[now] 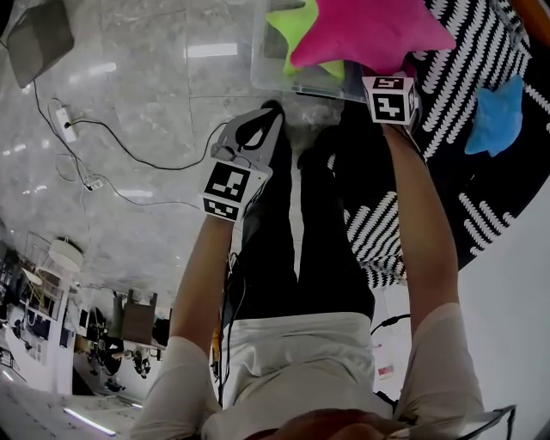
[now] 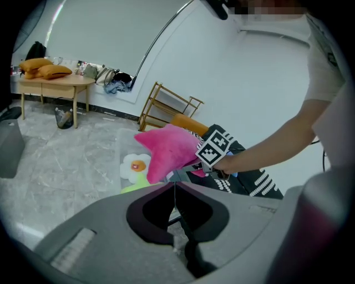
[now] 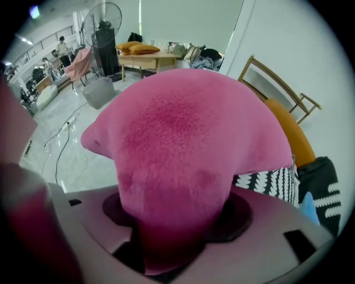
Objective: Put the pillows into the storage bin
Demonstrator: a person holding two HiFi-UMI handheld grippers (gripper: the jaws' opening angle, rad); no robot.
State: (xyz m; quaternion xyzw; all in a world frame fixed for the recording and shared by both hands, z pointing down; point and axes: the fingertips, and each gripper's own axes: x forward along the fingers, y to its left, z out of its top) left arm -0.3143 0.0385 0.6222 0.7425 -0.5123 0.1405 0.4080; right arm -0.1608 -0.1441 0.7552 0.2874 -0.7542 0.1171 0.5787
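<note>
Pink star pillow (image 3: 183, 144) pinched in right gripper (image 3: 172, 233), jaws approx half apart, over storage bin (image 1: 266, 62); left gripper (image 2: 175, 194) jaws together, empty. Step: drop-in. Next: lower & release.

Glossy grey marble floor (image 1: 146, 77), white wall (image 2: 260, 83)

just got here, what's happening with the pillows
A person is packing pillows away with a gripper in each hand. The right gripper is clamped on a pink star pillow, holding it over the clear storage bin, where a green pillow already lies. The left gripper is shut and empty. A blue star pillow lies on the black-and-white rug.
</note>
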